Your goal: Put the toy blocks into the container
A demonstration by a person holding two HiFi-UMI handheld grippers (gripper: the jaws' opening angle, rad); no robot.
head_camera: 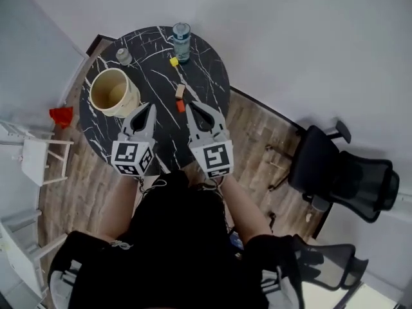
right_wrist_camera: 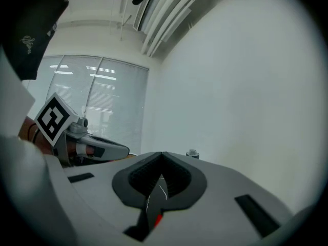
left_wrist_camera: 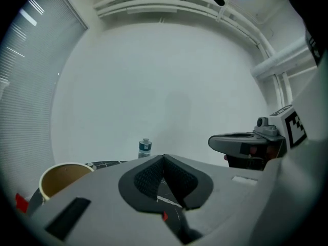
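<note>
On the round black marble table [head_camera: 212,76] lie a yellow block [head_camera: 174,61], a tan block [head_camera: 180,91] and a red block [head_camera: 181,106]. A cream round container [head_camera: 114,93] stands on the table's left side. My left gripper [head_camera: 151,106] hovers shut and empty just right of the container. My right gripper [head_camera: 192,105] is shut and empty too, its tip next to the red block. Through the shut jaws, the red block [left_wrist_camera: 164,217] shows in the left gripper view, and the same red block [right_wrist_camera: 157,219] in the right gripper view.
A water bottle [head_camera: 181,40] and a small grey jar [head_camera: 123,56] stand at the table's far edge. A red object [head_camera: 62,115] lies on the floor left of the table, by a white rack [head_camera: 38,156]. Two black office chairs [head_camera: 344,176] stand at the right.
</note>
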